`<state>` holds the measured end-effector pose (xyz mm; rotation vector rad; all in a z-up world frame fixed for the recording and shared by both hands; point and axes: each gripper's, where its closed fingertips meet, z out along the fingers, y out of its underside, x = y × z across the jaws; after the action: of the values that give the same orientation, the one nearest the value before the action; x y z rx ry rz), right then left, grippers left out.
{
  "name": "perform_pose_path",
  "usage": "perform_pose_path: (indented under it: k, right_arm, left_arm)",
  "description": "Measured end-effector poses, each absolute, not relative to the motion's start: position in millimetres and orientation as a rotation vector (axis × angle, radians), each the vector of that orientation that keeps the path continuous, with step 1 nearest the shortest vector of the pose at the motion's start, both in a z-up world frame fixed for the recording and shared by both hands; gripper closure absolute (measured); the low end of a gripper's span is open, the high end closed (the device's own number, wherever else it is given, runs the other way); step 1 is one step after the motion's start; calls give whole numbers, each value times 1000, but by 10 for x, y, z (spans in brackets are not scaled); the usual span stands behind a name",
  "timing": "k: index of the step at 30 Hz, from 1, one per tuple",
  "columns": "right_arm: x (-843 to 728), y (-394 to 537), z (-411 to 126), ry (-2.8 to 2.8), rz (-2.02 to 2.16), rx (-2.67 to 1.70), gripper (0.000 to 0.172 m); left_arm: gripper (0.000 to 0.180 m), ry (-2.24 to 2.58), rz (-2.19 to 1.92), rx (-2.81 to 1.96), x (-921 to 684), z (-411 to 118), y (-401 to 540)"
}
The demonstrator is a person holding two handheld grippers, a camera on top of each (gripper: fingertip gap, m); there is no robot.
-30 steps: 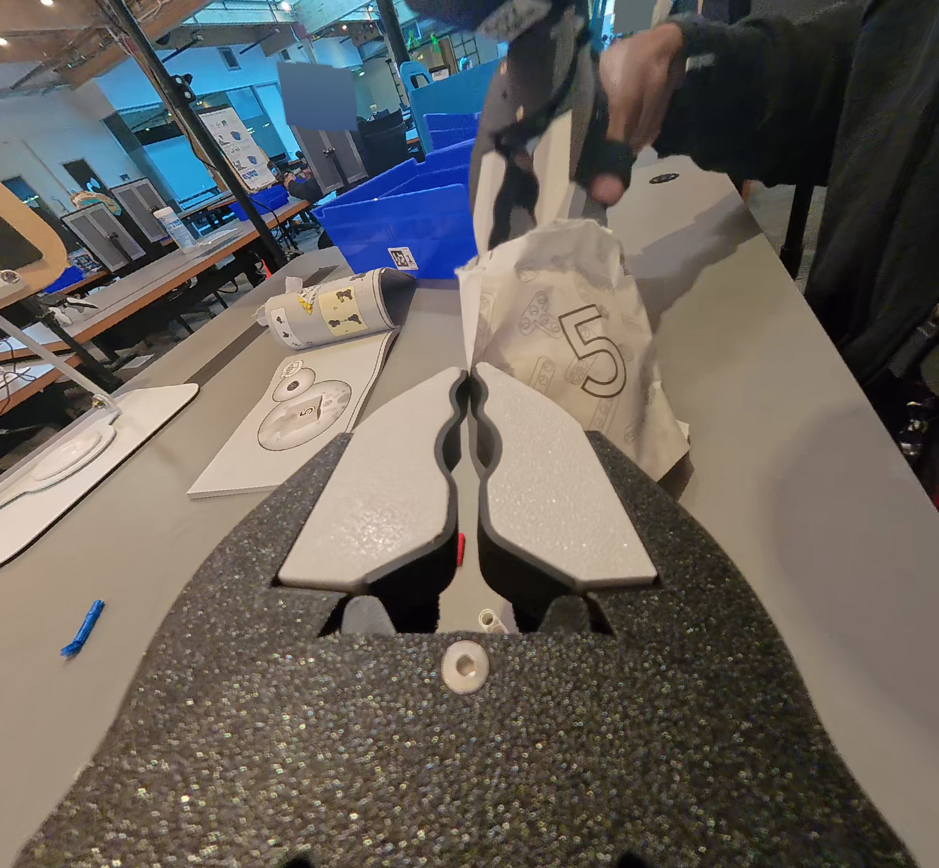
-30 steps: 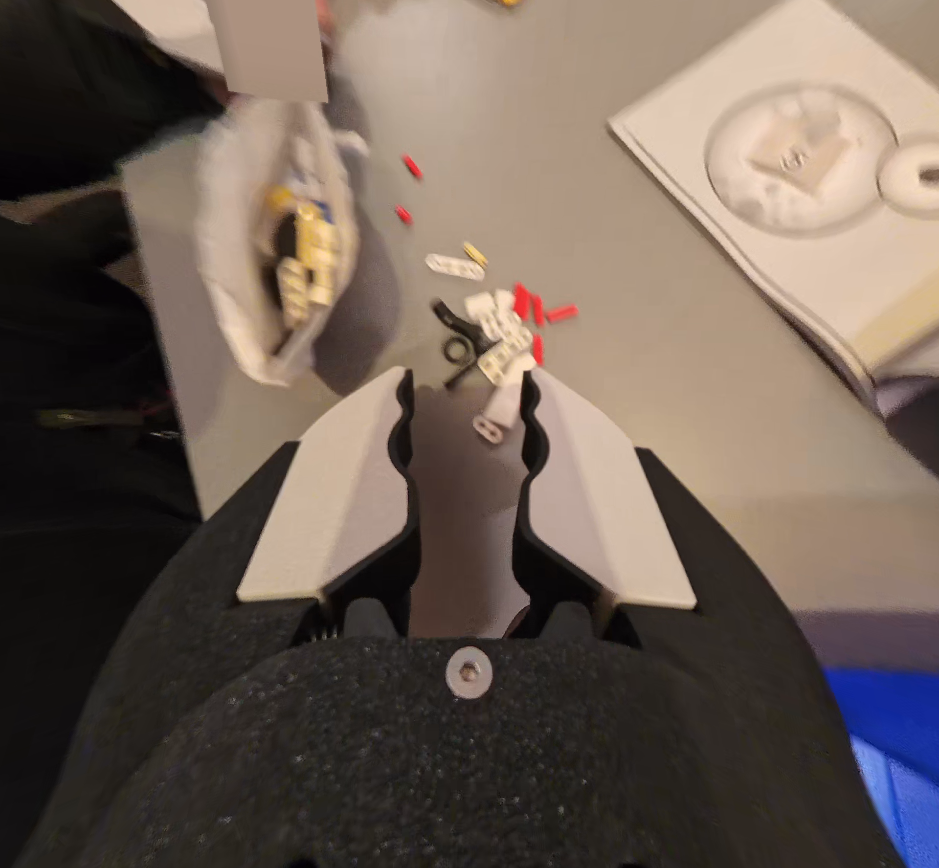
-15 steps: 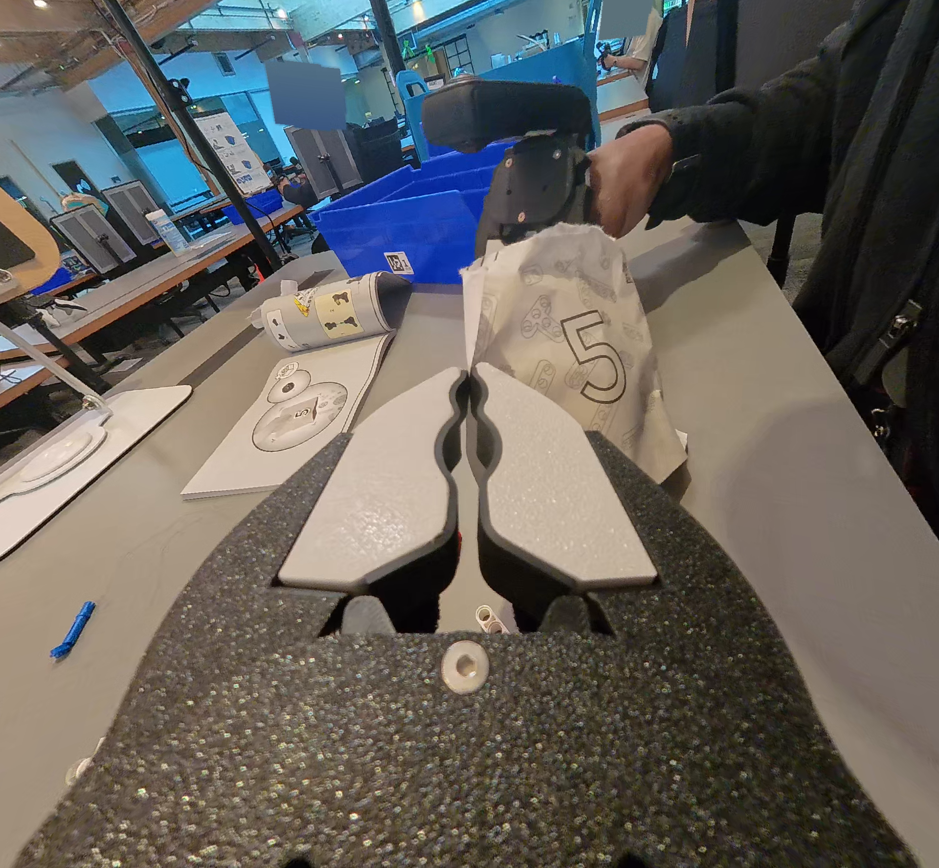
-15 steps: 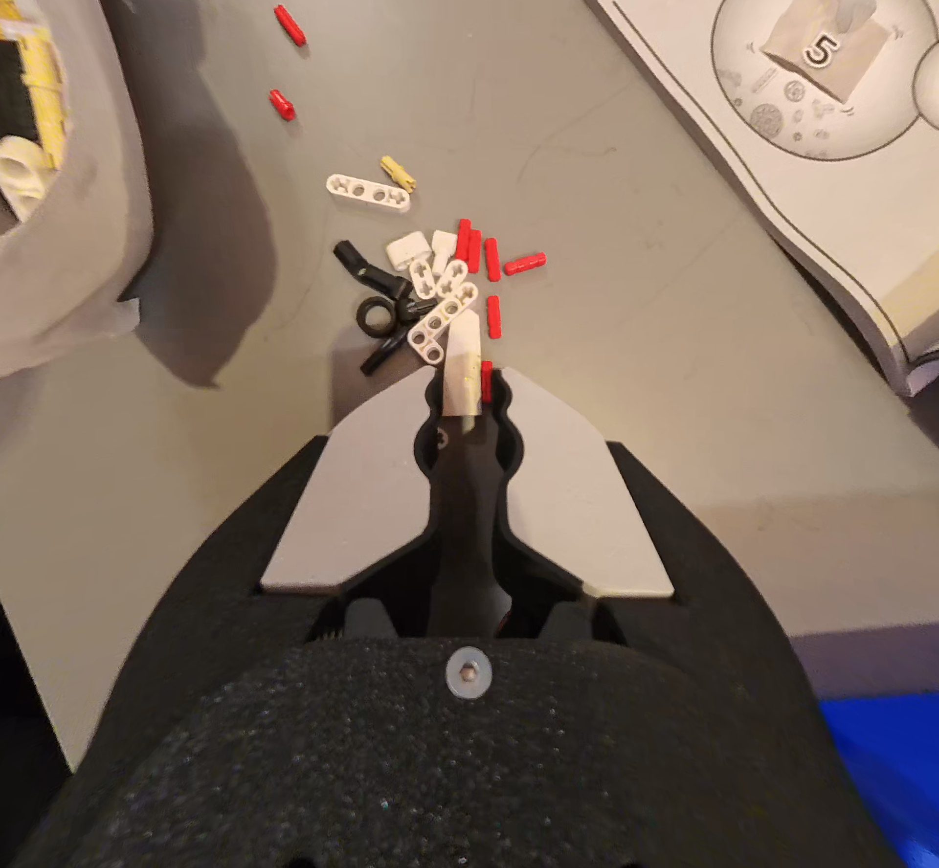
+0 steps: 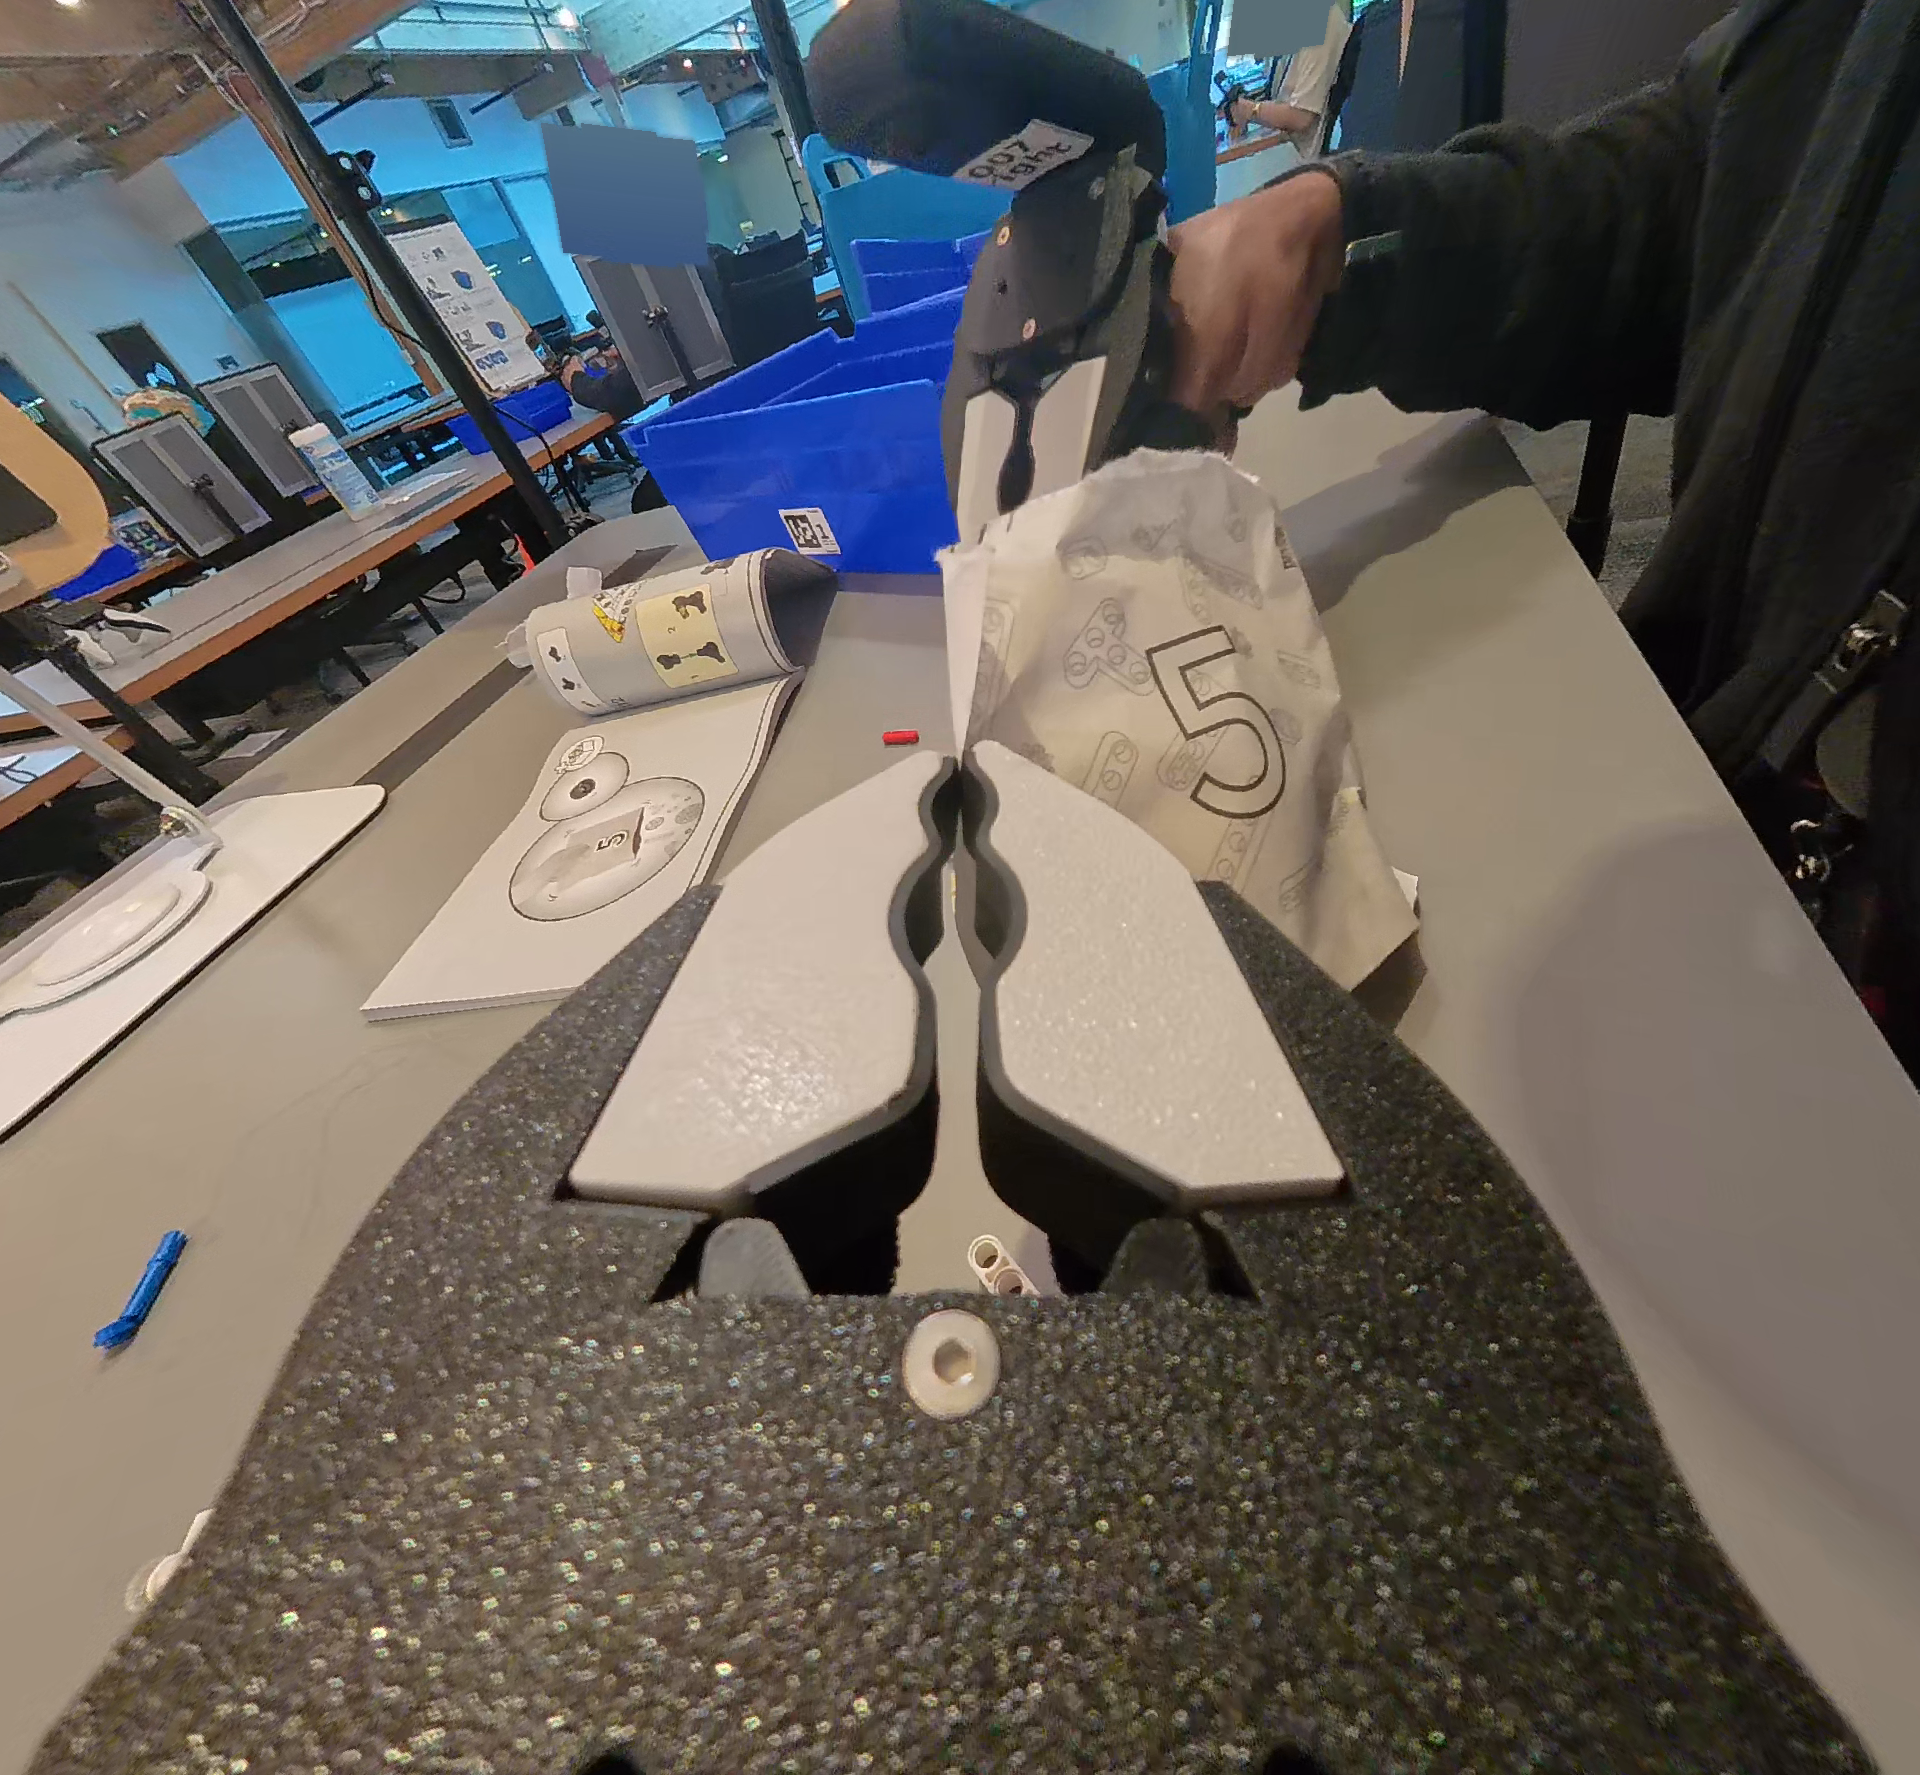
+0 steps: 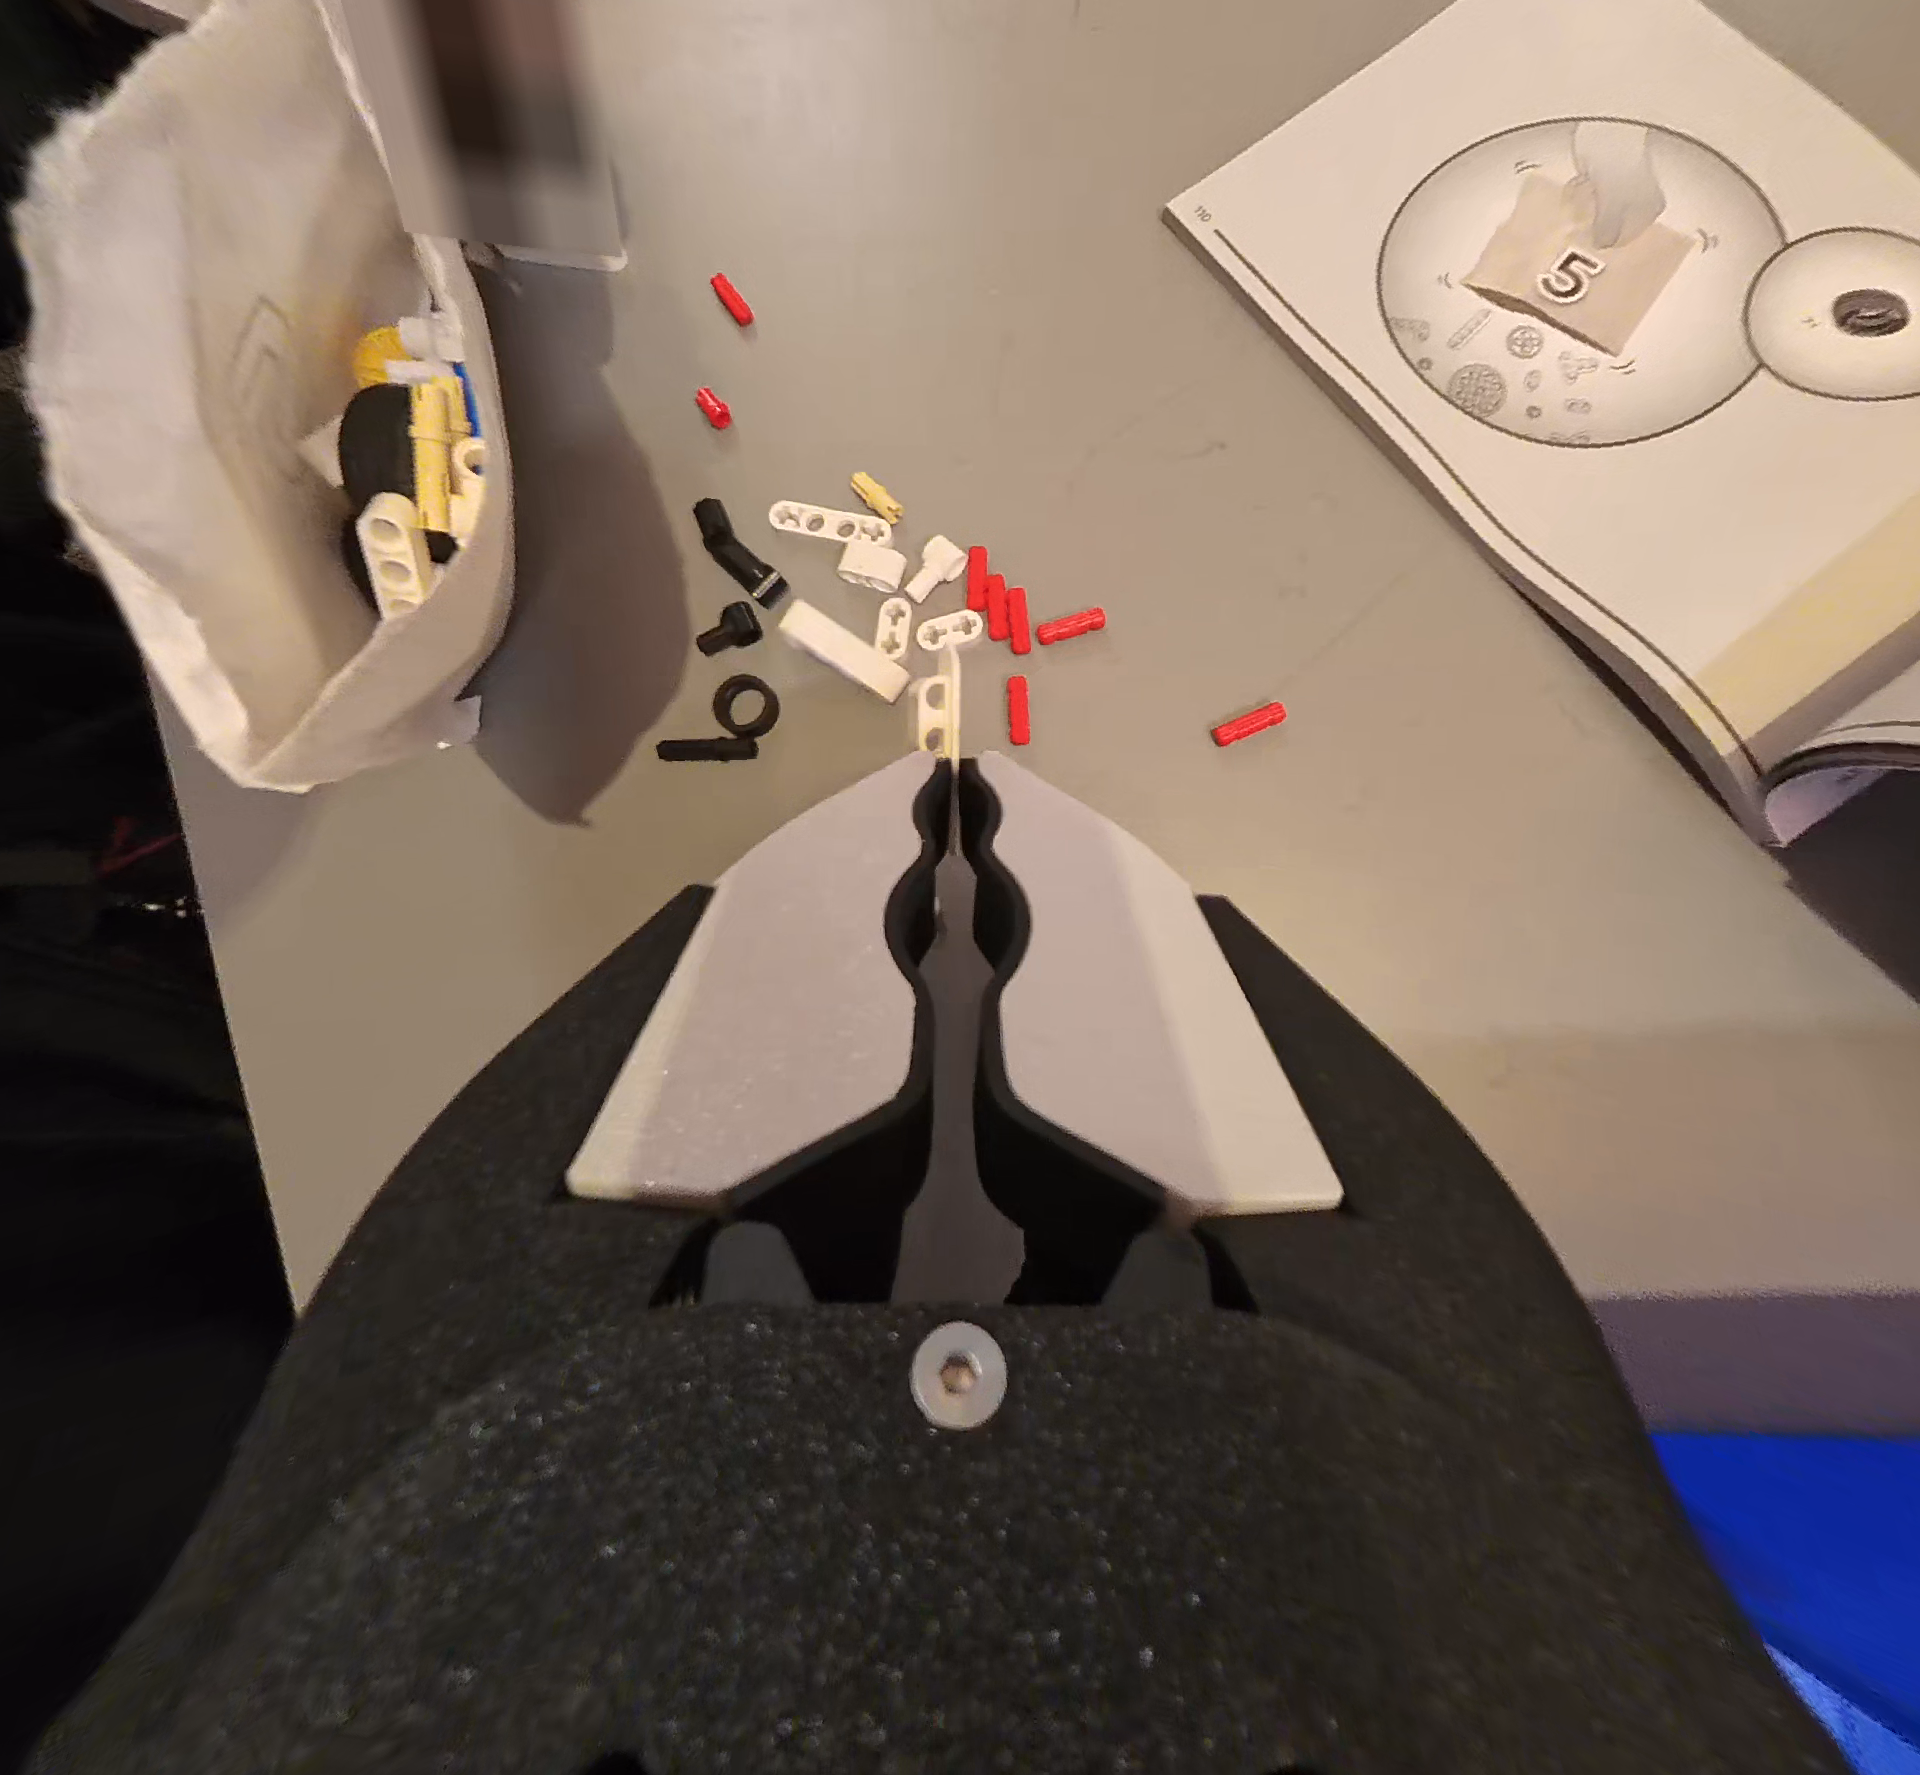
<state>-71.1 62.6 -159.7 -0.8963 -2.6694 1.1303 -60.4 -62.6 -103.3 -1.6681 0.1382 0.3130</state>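
- The right tongs (image 6: 954,764) are clenched on a thin white perforated building piece (image 6: 938,712), which sticks out from the fingertips, held edge-on above the grey table (image 6: 1143,894).
- Just beyond that piece lies a loose scatter of small parts on the table: white beams and connectors (image 6: 847,629), several red pins (image 6: 1003,608), a lone red pin (image 6: 1247,724) off to the right, black connectors (image 6: 732,553) and a black ring (image 6: 746,705).
- To the left of the scatter, a white paper bag (image 6: 208,395) stands open, with yellow, white and black parts (image 6: 416,468) visible inside.
- The left tongs (image 5: 958,769) are clenched on the near edge of that same paper bag (image 5: 1174,686), holding it upright on the table; the bag carries a large printed numeral and outline drawings of parts.
- In the left wrist view the right tongs (image 5: 1023,447) hang just behind the bag's top, held by a person's hand (image 5: 1247,312) in a dark sleeve.
- An open instruction booklet (image 6: 1558,323) lies on the table to the right of the parts in the right wrist view, its far pages curled into a roll (image 5: 675,634).
- Blue bins (image 5: 831,458) stand at the table's far edge.
- A small blue part (image 5: 140,1289) lies alone on the table near the left tongs, and a white flat stand base (image 5: 156,894) sits farther left.
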Motion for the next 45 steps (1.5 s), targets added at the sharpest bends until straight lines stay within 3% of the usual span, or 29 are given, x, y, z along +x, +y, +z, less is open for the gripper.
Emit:
perform_pose_path:
  k: [3, 8, 12, 16, 20, 24, 30, 33, 35, 39, 45]
  right_arm:
    - [-688, 551, -1507, -2647, 1236, -902, 171]
    - [-433, 265, -915, -2641, 1631, -836, 171]
    - [-358, 107, -873, -2684, 1578, -787, 171]
    - [-399, 67, -997, -2709, 1503, -764, 146]
    - [-620, 293, -1228, -2651, 1353, -839, 137]
    - [-667, 362, -1691, -2743, 1116, -652, 142]
    - [-680, 171, -1898, -2829, 993, -425, 145]
    - [-720, 169, -1947, -2825, 917, -407, 164]
    - [-734, 180, -1924, -2833, 925, -435, 164]
    - [-709, 171, -1684, -2818, 1093, -497, 164]
    - [-420, 86, -800, -2752, 1584, -535, 164]
  left_arm:
    - [180, 141, 317, -1670, -606, -1036, -623]
    - [180, 141, 326, -1673, -617, -1045, -623]
    - [180, 145, 327, -1670, -610, -1036, -620]
    - [180, 150, 330, -1663, -591, -1020, -632]
    - [180, 142, 340, -1655, -551, -1007, -699]
    - [180, 138, 361, -1653, -516, -1005, -777]
    - [180, 136, 366, -1659, -530, -1010, -791]
    - [180, 135, 366, -1664, -535, -1018, -788]
    - [180, 135, 362, -1668, -534, -1027, -782]
    - [180, 142, 362, -1680, -526, -1049, -766]
    - [180, 136, 380, -1689, -543, -1063, -766]
